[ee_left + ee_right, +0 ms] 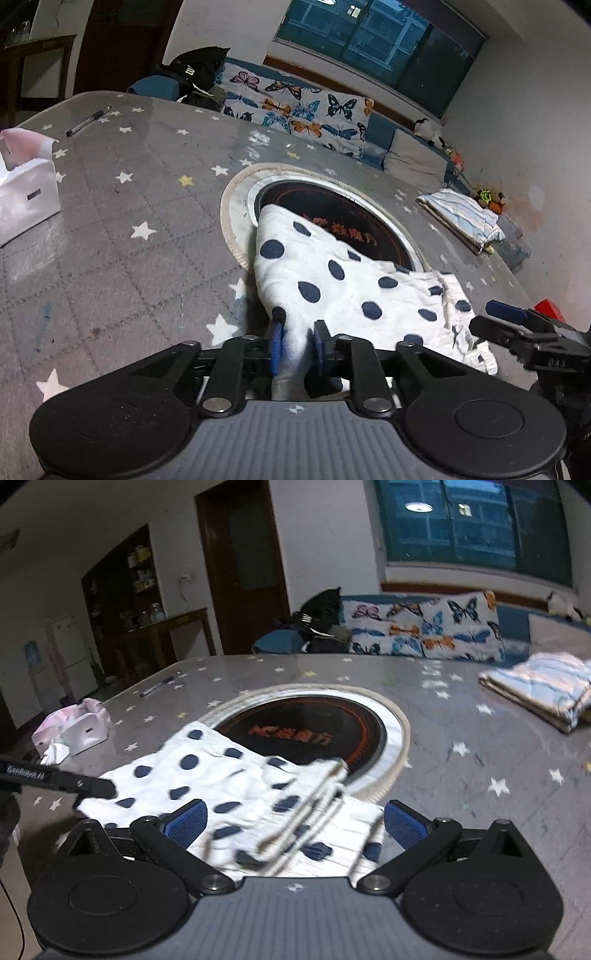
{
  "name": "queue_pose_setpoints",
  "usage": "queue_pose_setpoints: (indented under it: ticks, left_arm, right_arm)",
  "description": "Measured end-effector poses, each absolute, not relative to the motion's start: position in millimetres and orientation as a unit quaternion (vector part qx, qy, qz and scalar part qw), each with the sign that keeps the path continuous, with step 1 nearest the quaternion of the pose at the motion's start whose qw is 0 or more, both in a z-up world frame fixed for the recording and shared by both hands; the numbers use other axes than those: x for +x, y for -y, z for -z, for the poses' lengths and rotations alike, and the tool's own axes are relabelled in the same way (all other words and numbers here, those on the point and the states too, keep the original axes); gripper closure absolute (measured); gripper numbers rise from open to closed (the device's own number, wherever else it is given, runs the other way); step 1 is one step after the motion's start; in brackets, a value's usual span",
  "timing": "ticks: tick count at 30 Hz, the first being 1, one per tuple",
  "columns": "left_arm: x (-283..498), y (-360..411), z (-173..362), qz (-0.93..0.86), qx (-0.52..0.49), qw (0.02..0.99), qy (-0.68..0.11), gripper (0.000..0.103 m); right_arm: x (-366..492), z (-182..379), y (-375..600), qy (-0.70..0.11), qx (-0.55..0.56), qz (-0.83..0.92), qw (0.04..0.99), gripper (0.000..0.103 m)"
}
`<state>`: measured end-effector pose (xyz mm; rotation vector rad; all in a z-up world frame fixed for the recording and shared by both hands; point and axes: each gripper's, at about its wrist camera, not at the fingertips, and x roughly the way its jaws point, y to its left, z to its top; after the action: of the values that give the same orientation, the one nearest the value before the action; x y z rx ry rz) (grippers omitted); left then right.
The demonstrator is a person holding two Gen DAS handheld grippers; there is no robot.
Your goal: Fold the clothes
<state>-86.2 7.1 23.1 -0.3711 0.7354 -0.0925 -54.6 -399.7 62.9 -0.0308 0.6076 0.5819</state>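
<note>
A white garment with dark blue dots [332, 280] lies on the grey star-patterned table [122, 206], partly over a round black cooktop [343, 221]. My left gripper [297, 341] is shut on a pinched corner of the garment at its near left end. In the right wrist view the same dotted garment [221, 779] spreads out with its ribbed waistband [317, 794] bunched between my fingers. My right gripper [293, 819] is open, its blue pads [186, 821] standing wide apart on either side of the waistband. The right gripper [517, 328] also shows at the right edge of the left wrist view.
A folded striped cloth [543, 690] lies at the table's far right. A white tissue box [26, 192] stands at the left, a pen [88, 121] beyond it. A sofa with butterfly cushions [424, 631] runs behind the table, with dark bags [195, 77] on it.
</note>
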Motion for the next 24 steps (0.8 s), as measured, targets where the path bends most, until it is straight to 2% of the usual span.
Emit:
queue_pose_setpoints:
  ticks: [1,2,7,11,24]
  left_arm:
    - [-86.7,-7.9,-23.4,0.044,-0.181,0.916,-0.357,0.065]
    - [-87.1,-8.8,-23.7,0.043,-0.182,0.916,-0.356,0.064]
    - [-87.8,-12.2,-21.1,0.038,-0.181,0.915,-0.36,0.065]
    - [-85.4,-13.1,-17.6,0.046,-0.188,0.909,-0.368,0.064]
    - [-77.8,-12.1,-10.1,0.06,-0.187,0.902,-0.385,0.059]
  right_arm:
    - [-54.3,-63.8,396.6,-0.294,-0.02,-0.282,0.913,0.0]
    - [-53.1,-62.8,394.4,-0.294,-0.025,-0.278,0.914,0.0]
    - [-41.8,-47.3,396.3,-0.324,-0.012,-0.253,0.912,0.006]
    - [-35.5,-34.1,408.8,-0.358,0.02,-0.248,0.9,0.006]
    - [-52.9,-37.5,430.8,-0.389,0.077,-0.238,0.887,0.007]
